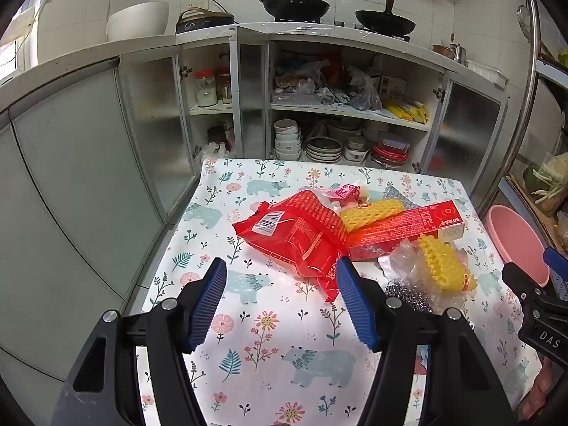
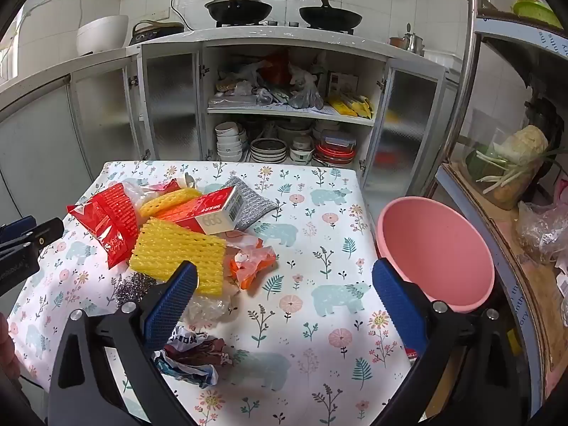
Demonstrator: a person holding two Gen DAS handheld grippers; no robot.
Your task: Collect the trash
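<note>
Both fingers of the left gripper [image 1: 280, 301] and right gripper [image 2: 284, 305] stand wide and empty above the bench [image 2: 312, 213], where the trash, a red bag [image 1: 298, 238] and yellow foam net [image 2: 177, 252], lies left of the pink basin [image 2: 436, 248].

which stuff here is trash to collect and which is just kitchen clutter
Job: red bag, red box, yellow foam nets, orange wrapper, crumpled wrapper, pink bin.

Lying about: woks, bowls, jars.
</note>
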